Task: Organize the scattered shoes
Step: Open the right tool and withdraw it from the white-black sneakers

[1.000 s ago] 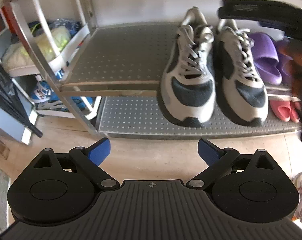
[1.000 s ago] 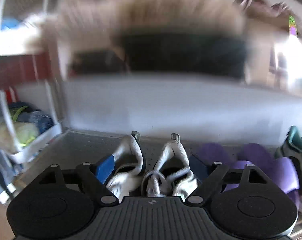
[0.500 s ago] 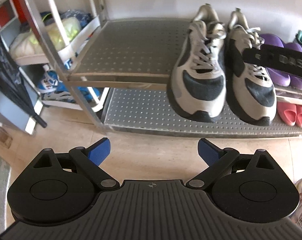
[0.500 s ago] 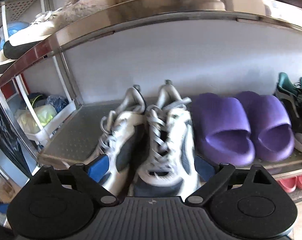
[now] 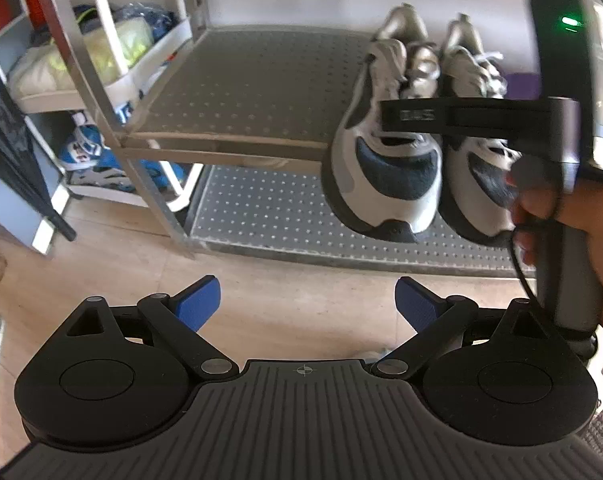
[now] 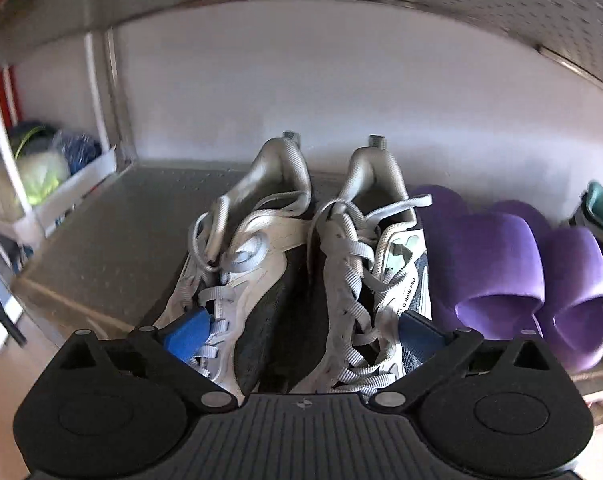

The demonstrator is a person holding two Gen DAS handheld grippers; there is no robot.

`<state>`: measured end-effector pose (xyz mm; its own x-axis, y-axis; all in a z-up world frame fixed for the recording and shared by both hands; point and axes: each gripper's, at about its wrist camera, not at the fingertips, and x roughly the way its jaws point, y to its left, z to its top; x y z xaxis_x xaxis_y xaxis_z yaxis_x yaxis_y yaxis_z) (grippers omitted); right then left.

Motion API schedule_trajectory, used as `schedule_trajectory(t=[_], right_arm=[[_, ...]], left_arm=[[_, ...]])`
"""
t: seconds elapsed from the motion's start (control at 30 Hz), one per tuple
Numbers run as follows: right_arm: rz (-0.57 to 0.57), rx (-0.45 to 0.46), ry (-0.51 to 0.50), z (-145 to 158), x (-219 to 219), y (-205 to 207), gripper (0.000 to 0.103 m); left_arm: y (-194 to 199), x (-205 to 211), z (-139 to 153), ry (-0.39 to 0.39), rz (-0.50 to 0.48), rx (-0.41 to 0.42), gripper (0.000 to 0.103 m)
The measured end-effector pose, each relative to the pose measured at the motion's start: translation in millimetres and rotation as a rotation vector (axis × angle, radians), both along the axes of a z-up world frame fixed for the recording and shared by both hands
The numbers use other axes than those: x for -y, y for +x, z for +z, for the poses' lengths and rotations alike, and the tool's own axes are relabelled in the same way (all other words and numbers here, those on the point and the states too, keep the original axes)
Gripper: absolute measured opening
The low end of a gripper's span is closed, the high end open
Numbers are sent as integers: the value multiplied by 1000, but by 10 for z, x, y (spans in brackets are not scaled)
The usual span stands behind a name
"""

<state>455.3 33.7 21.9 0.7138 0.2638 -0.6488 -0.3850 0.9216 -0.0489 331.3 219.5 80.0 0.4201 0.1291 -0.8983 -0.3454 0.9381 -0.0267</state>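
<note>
A pair of grey-white sneakers (image 5: pixel 385 160) with dark toe patches stands side by side on the metal rack's middle shelf (image 5: pixel 253 80), toes hanging over its front edge. My right gripper (image 6: pixel 303 334) hovers low over their laces (image 6: pixel 341 276). Its jaws are opening, one blue pad (image 6: pixel 189 334) by the left shoe's outer side and the other by the right shoe's. In the left wrist view a hand (image 5: pixel 573 224) holds that gripper, one black finger (image 5: pixel 441 116) crossing the pair. My left gripper (image 5: pixel 307 304) stands open over the wooden floor, nothing between its pads.
Purple slides (image 6: pixel 501 264) sit right of the sneakers, with a teal-and-dark shoe (image 6: pixel 599 208) beyond them. The left half of the shelf is bare. A lower perforated shelf (image 5: pixel 281 216) lies beneath. Left of the rack, a white basket (image 5: pixel 81 52) and blue-white shoes (image 5: pixel 85 152).
The right gripper has come down from the upper shelf and closer to the sneakers, its jaws spreading wider. In the left view its finger and the holding hand now cover the pair's right side.
</note>
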Motion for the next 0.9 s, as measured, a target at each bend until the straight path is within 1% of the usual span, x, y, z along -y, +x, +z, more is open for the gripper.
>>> schedule_trajectory(t=[0.03, 0.2, 0.47, 0.57, 0.73, 0.8, 0.87, 0.9], right_arm=[[8, 13, -15, -17, -36, 14, 103], [-3, 57, -24, -55, -78, 134, 101], [-87, 96, -5, -92, -165, 372, 101], [-105, 102, -8, -85, -209, 522, 100], [-136, 90, -13, -42, -256, 803, 99], [-127, 84, -22, -44, -287, 857, 103], [-112, 76, -33, -32, -307, 910, 103], [-103, 71, -17, -5, -278, 897, 103]], left_arm=[[5, 12, -7, -1, -1, -3, 97], [19, 27, -28, -1, 5, -12, 97], [-1, -12, -41, -8, 20, -22, 97], [-1, -25, -50, -9, 20, -24, 97], [18, -35, -130, -2, 19, -51, 97], [35, -16, -173, 5, 6, -69, 97], [56, 12, -212, 12, -13, -84, 97], [63, 18, -217, 16, -18, -84, 97]])
